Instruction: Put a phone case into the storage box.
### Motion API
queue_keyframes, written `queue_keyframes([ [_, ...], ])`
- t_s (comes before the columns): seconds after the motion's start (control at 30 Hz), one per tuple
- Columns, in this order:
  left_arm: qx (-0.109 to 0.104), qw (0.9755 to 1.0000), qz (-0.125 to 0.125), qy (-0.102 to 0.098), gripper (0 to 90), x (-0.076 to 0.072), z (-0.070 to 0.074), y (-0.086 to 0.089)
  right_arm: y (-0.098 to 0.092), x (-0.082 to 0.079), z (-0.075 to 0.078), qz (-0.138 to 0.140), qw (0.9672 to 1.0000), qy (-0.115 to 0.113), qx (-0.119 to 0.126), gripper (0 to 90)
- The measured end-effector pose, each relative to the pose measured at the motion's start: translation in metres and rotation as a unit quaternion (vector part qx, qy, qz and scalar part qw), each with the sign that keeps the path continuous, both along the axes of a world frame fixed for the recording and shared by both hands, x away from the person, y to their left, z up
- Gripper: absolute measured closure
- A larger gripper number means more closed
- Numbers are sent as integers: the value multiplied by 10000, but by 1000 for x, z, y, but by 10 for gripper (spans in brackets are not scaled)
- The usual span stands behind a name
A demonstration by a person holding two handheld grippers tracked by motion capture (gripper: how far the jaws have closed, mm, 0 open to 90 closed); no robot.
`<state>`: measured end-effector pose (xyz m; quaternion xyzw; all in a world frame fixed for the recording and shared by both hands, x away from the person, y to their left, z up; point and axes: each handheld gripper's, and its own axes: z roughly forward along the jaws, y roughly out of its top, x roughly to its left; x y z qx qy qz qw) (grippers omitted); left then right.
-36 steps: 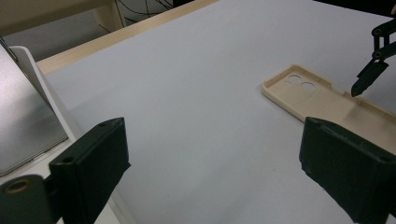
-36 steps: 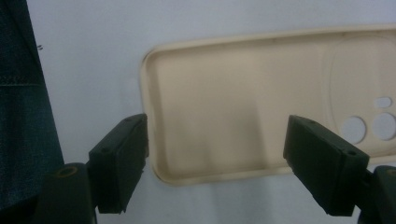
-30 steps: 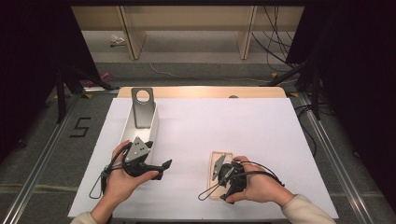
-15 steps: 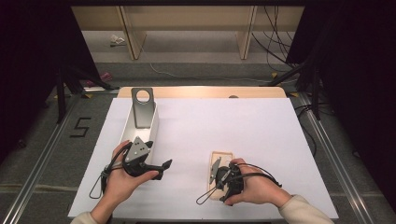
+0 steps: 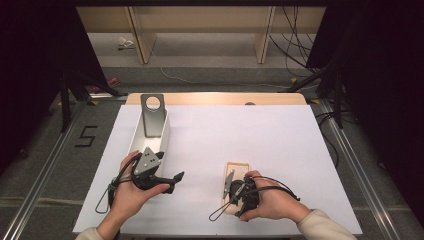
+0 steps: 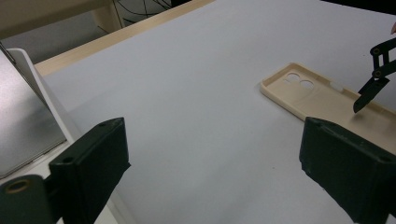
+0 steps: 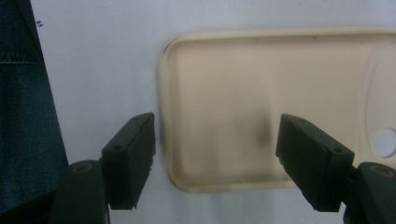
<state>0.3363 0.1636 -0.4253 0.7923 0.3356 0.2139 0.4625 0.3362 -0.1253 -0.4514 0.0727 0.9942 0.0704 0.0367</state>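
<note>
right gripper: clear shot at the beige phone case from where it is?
Probably yes. The right gripper hangs just over the phone case, jaws apart, one outside the case's edge and one over its inside, closing in a little. Nothing lies between the jaws and the case on the white table.

Phone case [image 7: 243,107] is cream/beige, plain, no pattern. Both tools, left [image 6: 215,172] & right [image 7: 217,154], are black w/ matte jaws; left one has a grey plate on top. Surface [image 5: 260,135] is white, w/ light wood edge at far side. Tray [image 5: 162,137] is white, metal stand [image 5: 152,117] in it is grey. Sleeve [image 5: 325,227] is beige.
</note>
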Motion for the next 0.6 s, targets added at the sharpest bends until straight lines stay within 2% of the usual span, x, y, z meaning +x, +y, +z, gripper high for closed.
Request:
queue_keyframes([
  [0.6,23,10000,-63,18,78,0,-3,-1,6,-2,-1,56,9999,44,-106,343],
])
